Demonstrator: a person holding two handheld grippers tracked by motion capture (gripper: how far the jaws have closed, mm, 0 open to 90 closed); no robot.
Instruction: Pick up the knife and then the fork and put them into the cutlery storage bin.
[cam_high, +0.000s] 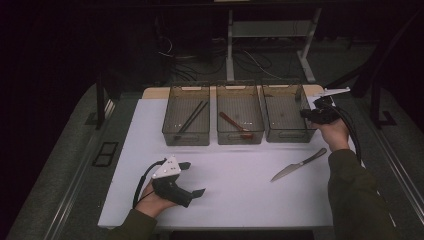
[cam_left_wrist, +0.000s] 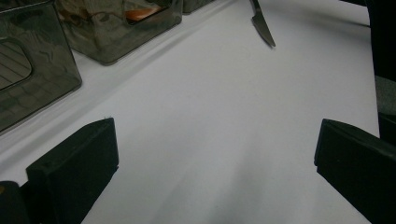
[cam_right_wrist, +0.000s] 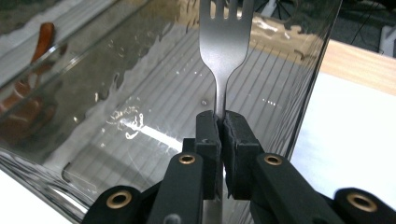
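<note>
- Landmark for all places: the middle bin (cam_high: 240, 121), one of three clear bins in a row across the far part of the white table (cam_high: 235, 195).
- Well to the near left of the middle bin: left gripper (cam_high: 196, 179), held low over the table in a hand (cam_high: 150, 202); in the left gripper view both black jaws stand wide apart with bare white surface between them, clamped on nothing.
- Just left of the middle bin: left bin (cam_high: 187, 116), with black chopsticks (cam_high: 192, 118) lying slantwise inside.
- Inside the middle bin: a reddish-brown spoon (cam_high: 233, 123), lying at an angle on the ribbed floor; seen also in the left gripper view as an orange-brown shape (cam_left_wrist: 135, 13) behind the bin wall.
- To the near right of the middle bin, on the bare table: a knife (cam_high: 298, 165), blade toward the near left, handle toward the far right; well apart from both grippers.
- Just right of the middle bin: right bin (cam_high: 286, 116).
- At the right rim of that right bin, two places over from the middle bin: right gripper (cam_high: 306, 114), held in the other hand (cam_high: 334, 133), reaching in over the rim.
- In the right gripper view: right gripper's jaws (cam_right_wrist: 221, 122) pressed together on the handle of a metal fork (cam_right_wrist: 225, 42); fork standing straight out from the pads, tines pointing away from the tool, head over the ribbed floor of the right bin (cam_right_wrist: 154, 107).
- Whether the fork's tines touch the bin floor: cannot tell.
</note>
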